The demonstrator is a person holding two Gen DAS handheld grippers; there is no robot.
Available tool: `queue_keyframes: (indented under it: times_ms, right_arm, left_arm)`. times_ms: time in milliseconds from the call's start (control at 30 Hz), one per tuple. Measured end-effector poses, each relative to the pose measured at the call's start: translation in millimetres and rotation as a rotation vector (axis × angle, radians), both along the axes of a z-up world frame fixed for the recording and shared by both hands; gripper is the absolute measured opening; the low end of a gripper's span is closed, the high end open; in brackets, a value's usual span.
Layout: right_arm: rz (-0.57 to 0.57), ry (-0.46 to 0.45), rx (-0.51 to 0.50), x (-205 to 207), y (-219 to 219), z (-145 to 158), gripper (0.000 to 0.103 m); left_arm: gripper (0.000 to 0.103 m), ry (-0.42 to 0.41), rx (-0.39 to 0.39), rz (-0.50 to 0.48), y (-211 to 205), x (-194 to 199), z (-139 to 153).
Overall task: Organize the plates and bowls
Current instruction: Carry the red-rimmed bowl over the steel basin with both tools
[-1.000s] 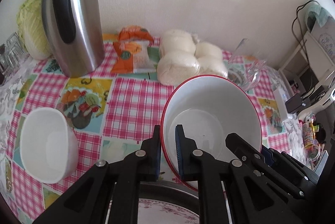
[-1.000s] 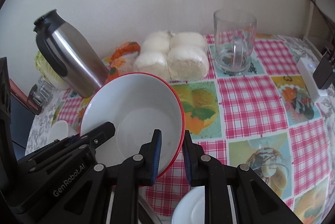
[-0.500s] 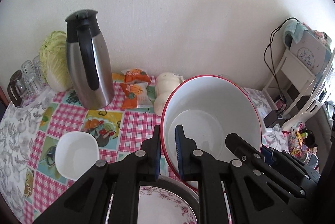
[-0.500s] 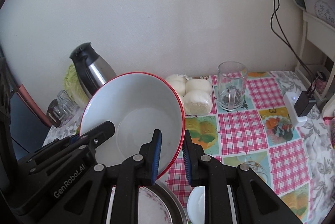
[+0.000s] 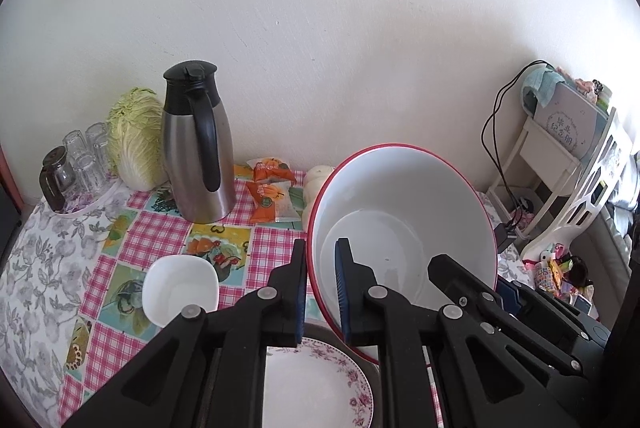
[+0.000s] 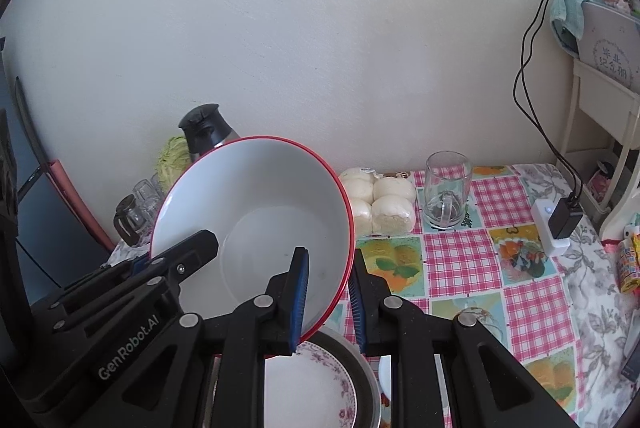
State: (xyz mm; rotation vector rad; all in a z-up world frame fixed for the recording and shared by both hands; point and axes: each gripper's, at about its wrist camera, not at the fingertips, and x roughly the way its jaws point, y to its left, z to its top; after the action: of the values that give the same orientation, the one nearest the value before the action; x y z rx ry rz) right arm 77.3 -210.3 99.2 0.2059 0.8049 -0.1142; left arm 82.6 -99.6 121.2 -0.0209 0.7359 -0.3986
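Red-rimmed bowl [image 5: 404,228] hangs tilted above the floral plate [image 5: 316,384], left claw [image 5: 320,284] and right claw [image 6: 328,292] each clamping opposite rim sides (probably for steadier carrying).

Both wrist cameras look steeply down from close above, sharing the red-rimmed white bowl [image 5: 404,228] [image 6: 256,212] and probably one floral plate [image 5: 312,384] [image 6: 308,384].

Left gripper [image 5: 320,288] clamps red-rimmed bowl [image 5: 404,228] rim, above floral plate [image 5: 316,384]; square white bowl [image 5: 180,290] left of plate.
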Motion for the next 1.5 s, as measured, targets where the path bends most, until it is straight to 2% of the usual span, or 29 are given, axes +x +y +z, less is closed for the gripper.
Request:
queue_keyframes:
  times_ms: [267,567,800,1100,1500]
  right_arm:
    - [0.027,-0.004,-0.024,-14,19,11,0.021]
    - [0.053,0.033,-0.036,-21,34,5,0.021]
    - [0.073,0.092,-0.049,-19,46,-11,0.021]
    - [0.098,0.194,-0.042,-18,60,-48,0.021]
    - [0.097,0.292,-0.029,-23,61,-85,0.021]
  left_arm:
    - [0.013,-0.010,-0.022,0.016,20,-19,4]
    - [0.013,0.023,-0.043,0.033,36,-26,-11]
    - [0.013,0.077,-0.057,0.056,50,-25,-28]
    - [0.013,0.170,-0.055,0.092,67,-25,-65]
    - [0.014,0.271,-0.030,0.094,70,-26,-99]
